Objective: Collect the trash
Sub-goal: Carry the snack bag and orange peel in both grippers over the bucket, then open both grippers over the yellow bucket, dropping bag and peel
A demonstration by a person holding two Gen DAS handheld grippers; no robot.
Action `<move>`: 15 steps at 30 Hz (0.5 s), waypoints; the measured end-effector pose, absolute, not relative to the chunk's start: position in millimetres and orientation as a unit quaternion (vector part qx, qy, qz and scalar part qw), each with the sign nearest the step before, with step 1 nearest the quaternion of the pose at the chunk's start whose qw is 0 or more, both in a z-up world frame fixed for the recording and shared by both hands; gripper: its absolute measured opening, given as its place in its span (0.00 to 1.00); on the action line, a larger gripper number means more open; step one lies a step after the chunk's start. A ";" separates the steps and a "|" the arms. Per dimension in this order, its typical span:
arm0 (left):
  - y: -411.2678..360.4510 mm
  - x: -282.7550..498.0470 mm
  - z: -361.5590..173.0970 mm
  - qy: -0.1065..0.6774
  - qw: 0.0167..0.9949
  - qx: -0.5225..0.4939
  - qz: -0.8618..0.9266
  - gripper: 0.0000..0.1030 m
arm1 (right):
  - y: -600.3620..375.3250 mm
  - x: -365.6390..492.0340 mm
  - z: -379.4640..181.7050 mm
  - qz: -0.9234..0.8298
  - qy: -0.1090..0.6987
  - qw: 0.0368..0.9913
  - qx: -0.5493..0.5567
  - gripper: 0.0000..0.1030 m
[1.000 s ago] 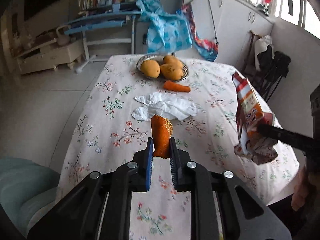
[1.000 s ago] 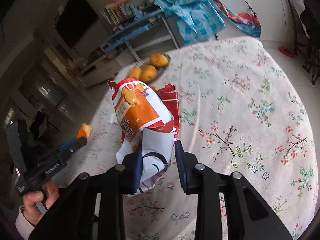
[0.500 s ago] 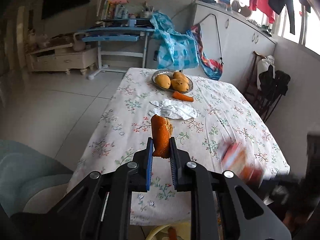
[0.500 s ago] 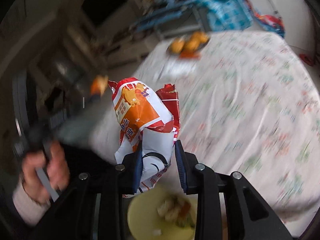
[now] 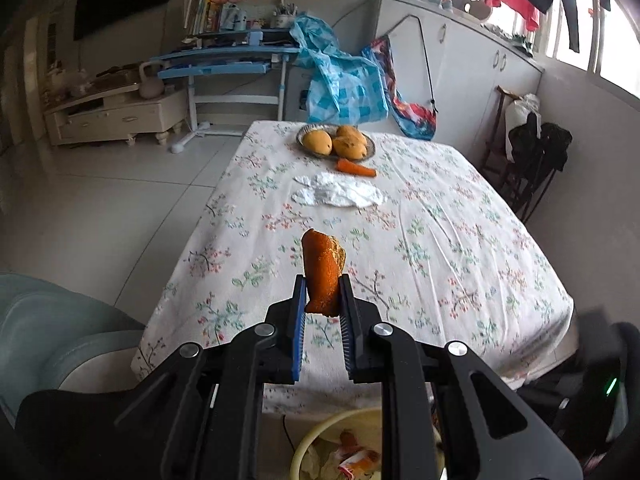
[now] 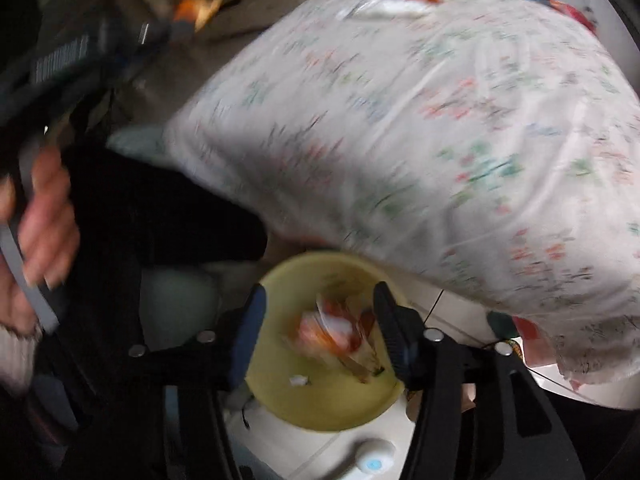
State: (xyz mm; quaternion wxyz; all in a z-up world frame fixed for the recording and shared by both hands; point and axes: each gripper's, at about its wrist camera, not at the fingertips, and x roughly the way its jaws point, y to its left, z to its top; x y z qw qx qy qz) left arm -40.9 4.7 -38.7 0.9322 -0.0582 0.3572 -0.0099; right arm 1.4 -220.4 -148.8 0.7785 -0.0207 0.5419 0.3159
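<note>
A: Let's start with the orange peel (image 5: 322, 276). We hold it in the left gripper (image 5: 323, 300), both pads pressed on its lower end, and its long axis stands up out of the fingers, along the line they point.

B: And the snack wrapper (image 6: 340, 330)?

A: It lies in the yellow bin (image 6: 320, 404), among other scraps. The right gripper (image 6: 320, 332) hangs straight over that bin; its jaws have just been opening and now stand wide apart with nothing between the pads. The picture is blurred, so we cannot tell whether the wrapper has fully settled.

B: So where is the bin from our peel?

A: Below and toward us. In the left wrist view only the bin's rim shows at the bottom edge, under the gripper body, while the peel's tip sits over the near end of the table (image 5: 460, 280). We judge the left hand needs to come back from the table edge and tip down before we let go, or the peel may land on the floral cloth or the floor.

B: Which hand is nearer the bin?

A: The right, but it is empty. Farther out on the table, the white tissue (image 5: 340, 196) and the carrot piece (image 5: 354, 167) lie near the plate of mangoes (image 5: 336, 143), probably next for collecting.
</note>
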 end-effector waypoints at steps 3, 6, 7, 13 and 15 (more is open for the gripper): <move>-7.0 -44.1 -45.9 0.376 0.925 -0.038 -0.025 0.15 | -238.5 8.6 -134.2 0.298 0.511 0.806 0.025 0.62; -27.9 -46.9 -61.3 0.412 0.910 0.005 -0.050 0.15 | -257.1 14.3 -119.6 0.270 0.476 0.835 0.062 0.64; -37.5 -48.2 -69.1 0.428 0.901 0.028 -0.059 0.15 | -264.6 16.7 -115.6 0.258 0.464 0.844 0.075 0.64; -79.2 -59.8 -105.6 0.499 0.851 0.121 -0.109 0.15 | -288.2 13.9 -103.7 0.220 0.421 0.871 0.126 0.64; -88.6 -66.0 -120.1 0.530 0.826 0.138 -0.135 0.15 | -291.0 12.6 -100.1 0.214 0.409 0.877 0.131 0.64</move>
